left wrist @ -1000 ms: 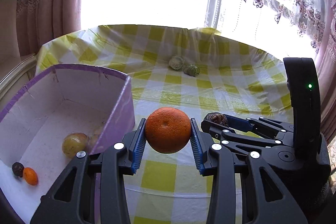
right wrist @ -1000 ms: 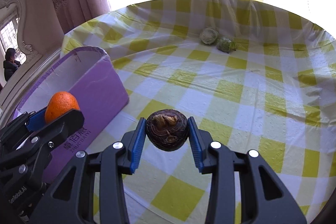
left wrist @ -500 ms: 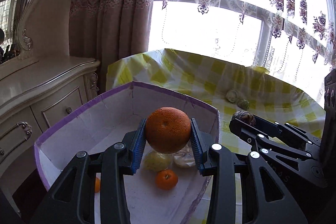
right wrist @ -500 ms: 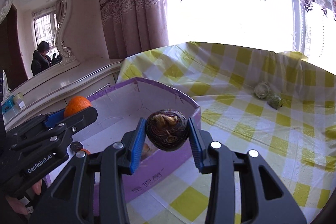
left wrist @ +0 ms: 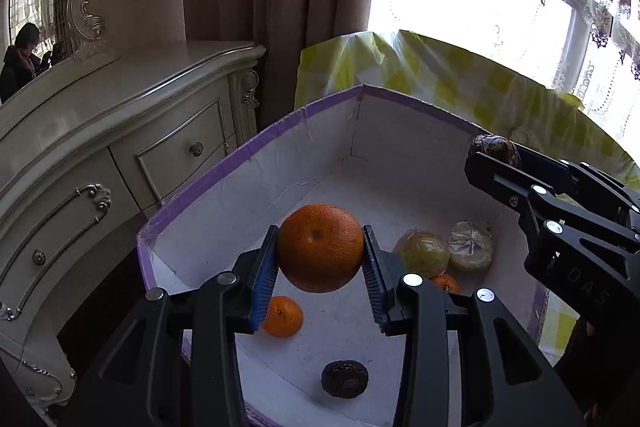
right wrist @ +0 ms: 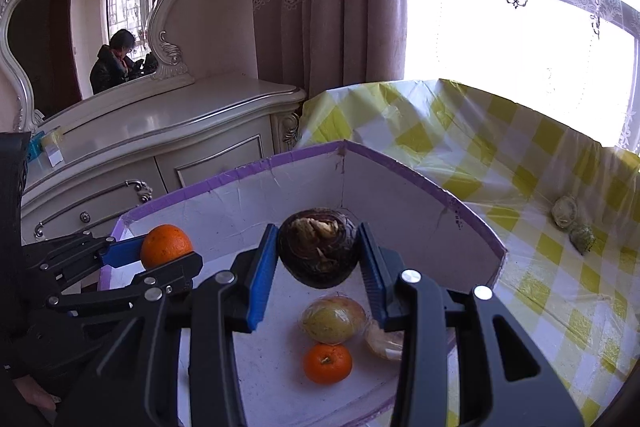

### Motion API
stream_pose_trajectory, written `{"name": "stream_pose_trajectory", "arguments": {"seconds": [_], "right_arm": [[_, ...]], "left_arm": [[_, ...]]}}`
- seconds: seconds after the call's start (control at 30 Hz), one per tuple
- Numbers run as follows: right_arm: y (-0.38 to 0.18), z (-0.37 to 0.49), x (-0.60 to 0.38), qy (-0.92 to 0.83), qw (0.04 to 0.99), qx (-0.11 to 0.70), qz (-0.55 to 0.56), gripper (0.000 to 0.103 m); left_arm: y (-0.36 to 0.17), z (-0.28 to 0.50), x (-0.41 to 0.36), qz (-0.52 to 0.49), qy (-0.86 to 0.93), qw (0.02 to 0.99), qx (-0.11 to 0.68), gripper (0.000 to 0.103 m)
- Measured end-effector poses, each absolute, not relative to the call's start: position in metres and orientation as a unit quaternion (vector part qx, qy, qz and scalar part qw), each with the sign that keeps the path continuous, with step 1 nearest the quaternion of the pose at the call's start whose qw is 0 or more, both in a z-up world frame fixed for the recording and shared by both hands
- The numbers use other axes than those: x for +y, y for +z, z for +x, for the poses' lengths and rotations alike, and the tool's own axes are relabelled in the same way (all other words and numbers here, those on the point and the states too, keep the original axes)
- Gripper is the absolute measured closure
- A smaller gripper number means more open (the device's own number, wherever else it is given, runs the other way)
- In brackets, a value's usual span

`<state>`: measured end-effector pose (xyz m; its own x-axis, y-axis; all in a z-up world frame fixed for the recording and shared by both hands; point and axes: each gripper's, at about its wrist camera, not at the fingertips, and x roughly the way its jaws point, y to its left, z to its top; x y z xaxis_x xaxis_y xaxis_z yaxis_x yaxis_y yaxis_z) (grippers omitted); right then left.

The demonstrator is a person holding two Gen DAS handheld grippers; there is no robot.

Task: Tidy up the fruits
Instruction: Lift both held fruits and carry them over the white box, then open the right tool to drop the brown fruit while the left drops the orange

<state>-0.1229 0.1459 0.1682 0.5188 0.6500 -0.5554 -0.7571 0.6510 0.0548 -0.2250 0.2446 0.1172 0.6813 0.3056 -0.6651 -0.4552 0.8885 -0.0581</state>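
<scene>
Above the purple-rimmed box [left wrist: 256, 155], the left gripper [left wrist: 320, 263] pinches a large orange [left wrist: 320, 247] and the right gripper [right wrist: 318, 255] pinches a dark brown fruit [right wrist: 318, 247]; bare white floor [left wrist: 352, 323] lies among the fruits inside

The left tongs [left wrist: 320, 261] clamp a large orange [left wrist: 320, 247] above the purple-rimmed box [left wrist: 224, 171].
</scene>
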Motion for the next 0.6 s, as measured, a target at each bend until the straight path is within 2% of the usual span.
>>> {"name": "stream_pose_trajectory", "arguments": {"seconds": [0.33, 0.6], "right_arm": [[0.128, -0.09, 0.191, 0.386, 0.823, 0.376, -0.182, 0.063], [0.116, -0.09, 0.2, 0.383, 0.802, 0.402, -0.218, 0.062]], "left_arm": [[0.097, -0.215, 0.262, -0.095, 0.219, 0.883, 0.404, 0.065], [0.089, -0.209, 0.258, -0.072, 0.22, 0.871, 0.433, 0.064]]}}
